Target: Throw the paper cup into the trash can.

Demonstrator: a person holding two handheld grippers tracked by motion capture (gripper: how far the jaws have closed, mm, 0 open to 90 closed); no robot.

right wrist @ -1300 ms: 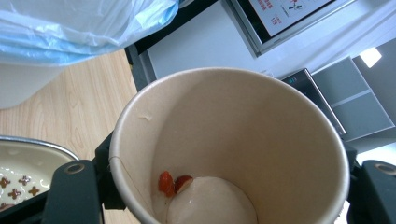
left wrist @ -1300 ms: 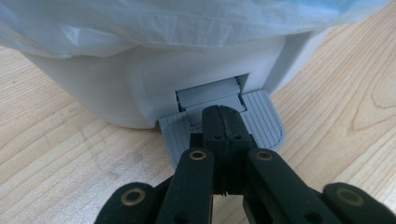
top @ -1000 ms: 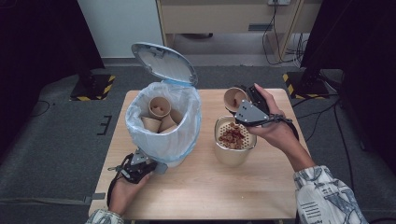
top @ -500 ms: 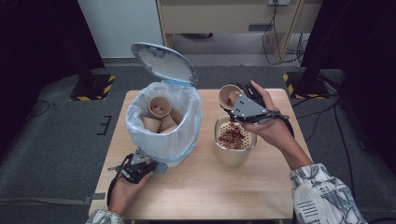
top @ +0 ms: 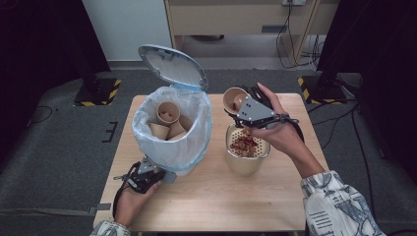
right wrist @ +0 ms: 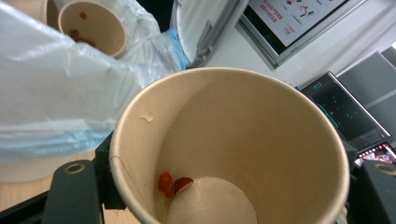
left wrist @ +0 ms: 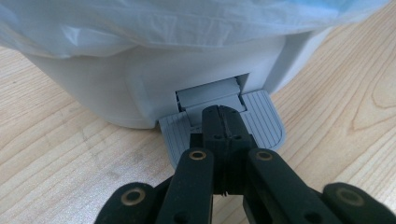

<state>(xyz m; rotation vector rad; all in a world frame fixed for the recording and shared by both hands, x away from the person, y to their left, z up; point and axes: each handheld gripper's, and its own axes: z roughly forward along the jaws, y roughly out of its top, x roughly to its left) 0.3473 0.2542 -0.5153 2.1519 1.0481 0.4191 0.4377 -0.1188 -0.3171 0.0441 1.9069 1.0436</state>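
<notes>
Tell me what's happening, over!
Left gripper shut, pressing bin pedal. Right gripper shut on paper cup, tipped beside open bin. Nothing in the way.

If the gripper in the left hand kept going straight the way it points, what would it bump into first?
The left gripper, jaws shut, already rests on the grey pedal. Straight ahead, it would likely meet the white bin at its pedal slot.

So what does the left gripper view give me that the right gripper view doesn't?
The left gripper view has the left claw shut, its tips on the bin's grey foot pedal, on the wooden table. The right gripper view looks into the paper cup held by the right claw, with two red bits stuck near its bottom, plus another cup in the bin. Both show the bin's white liner bag.
</notes>
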